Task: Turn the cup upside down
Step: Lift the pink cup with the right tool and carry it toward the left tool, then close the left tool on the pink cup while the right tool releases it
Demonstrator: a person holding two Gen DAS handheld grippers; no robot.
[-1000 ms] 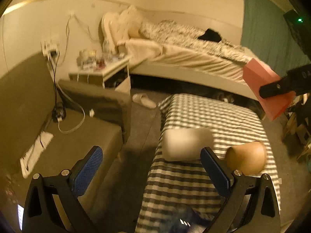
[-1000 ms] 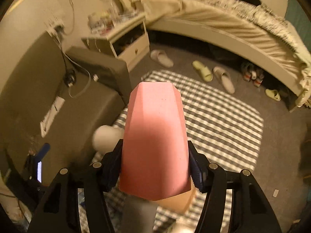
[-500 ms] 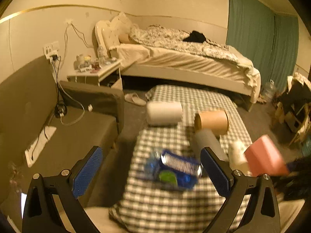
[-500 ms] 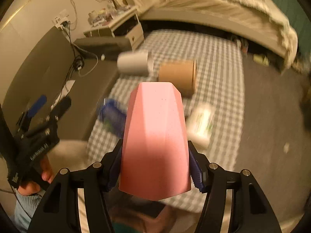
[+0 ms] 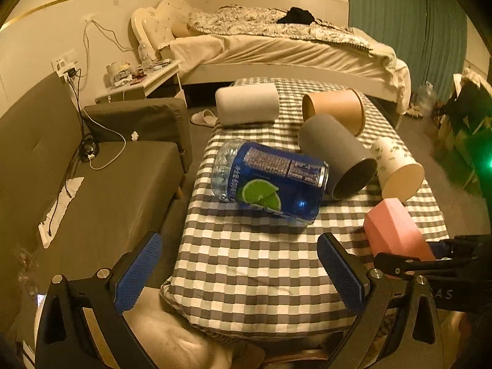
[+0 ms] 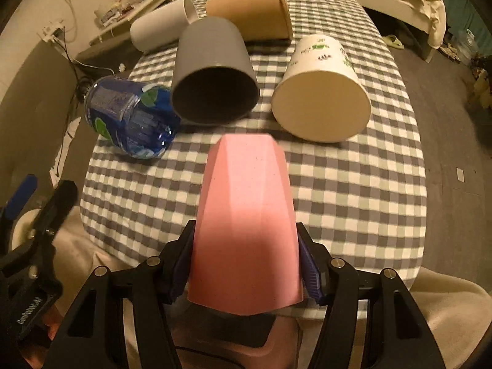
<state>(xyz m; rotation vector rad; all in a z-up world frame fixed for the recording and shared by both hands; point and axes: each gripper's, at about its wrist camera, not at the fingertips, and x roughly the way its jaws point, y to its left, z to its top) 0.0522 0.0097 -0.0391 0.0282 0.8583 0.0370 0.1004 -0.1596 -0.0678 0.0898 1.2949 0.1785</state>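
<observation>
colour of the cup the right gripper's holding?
Pink cup, plain and faceted; clearest in the right wrist view.

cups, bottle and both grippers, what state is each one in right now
pink cup: gripped, closed end pointing away
right gripper: shut on the pink cup
left gripper: open, empty
grey cup: on its side
tan cup: on its side
white cup: on its side
leaf-print cup: tipped over
blue bottle: lying down

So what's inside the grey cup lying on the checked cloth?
The grey cup opens toward the right wrist camera; only a dark interior shows, with nothing visible inside. Its deepest part is too shadowed to judge.
</observation>
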